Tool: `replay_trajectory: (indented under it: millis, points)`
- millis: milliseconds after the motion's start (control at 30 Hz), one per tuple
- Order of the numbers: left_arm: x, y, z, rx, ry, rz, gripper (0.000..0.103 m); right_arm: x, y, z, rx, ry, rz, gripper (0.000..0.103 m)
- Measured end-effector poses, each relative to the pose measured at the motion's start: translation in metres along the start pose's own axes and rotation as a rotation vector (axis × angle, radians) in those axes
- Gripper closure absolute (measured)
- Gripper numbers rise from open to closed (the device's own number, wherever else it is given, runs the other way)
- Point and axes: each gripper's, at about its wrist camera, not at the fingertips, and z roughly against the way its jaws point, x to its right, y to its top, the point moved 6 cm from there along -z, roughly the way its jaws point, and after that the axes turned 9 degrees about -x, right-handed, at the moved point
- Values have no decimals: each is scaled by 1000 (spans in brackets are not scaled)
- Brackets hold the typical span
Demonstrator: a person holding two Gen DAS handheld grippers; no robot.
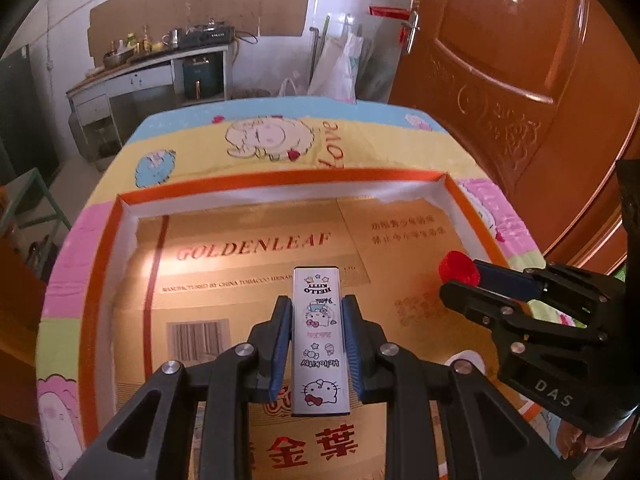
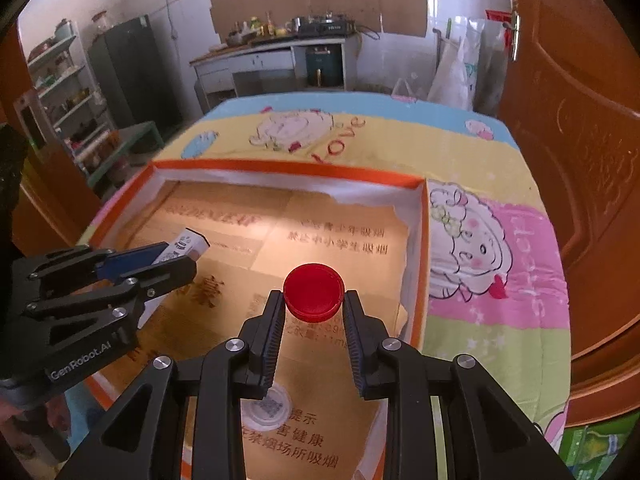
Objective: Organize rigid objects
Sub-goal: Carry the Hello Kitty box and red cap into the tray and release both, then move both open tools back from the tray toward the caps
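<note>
Over the orange-rimmed tray [image 1: 132, 200], the left gripper [image 1: 318, 336] clamped a Hello Kitty case [image 1: 318, 340] lengthwise, while the right gripper [image 2: 314, 312], nearer the tray's right wall, pinched a red cap [image 2: 314, 292] by its rim, probably for sorting inside

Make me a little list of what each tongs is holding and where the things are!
left tongs: shut on the cartoon-cat box, a long white box
right tongs: shut on the red cap, a round lid
under both: orange-rimmed tray lined with golden cardboard
tray sits on: cartoon tablecloth
in the tray already: I see no loose things, only the printed cardboard
behind: kitchen counter and brown door
</note>
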Motion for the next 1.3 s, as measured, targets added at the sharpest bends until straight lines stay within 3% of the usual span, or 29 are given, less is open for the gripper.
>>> replay_trajectory:
  millis: [433, 500, 567, 700, 767, 1000, 1300]
  points:
    - [-8, -2, -10, -22, -17, 11, 76, -2, -3, -17, -36, -44, 16, 72]
    - [-8, -2, -10, -14, -21, 7, 71, -3, -3, -17, -33, -50, 21, 72]
    - [-8, -3, -9, -5, -14, 1, 56, -3, -4, -16, -31, -51, 22, 71]
    - [-7, -4, -3, 16, -31, 5, 55, -3, -3, -13, -16, -34, 12, 63]
    - [-7, -3, 4, 33, -38, 7, 55, -2, -3, -9, -3, -34, 7, 55]
    - [1, -4, 46, 112, -107, 22, 55, 3, -3, 10, 39, -30, -25, 55]
    - [-1, -30, 113, 265, -40, 33, 55, -14, -17, 57, 121, -49, -23, 55]
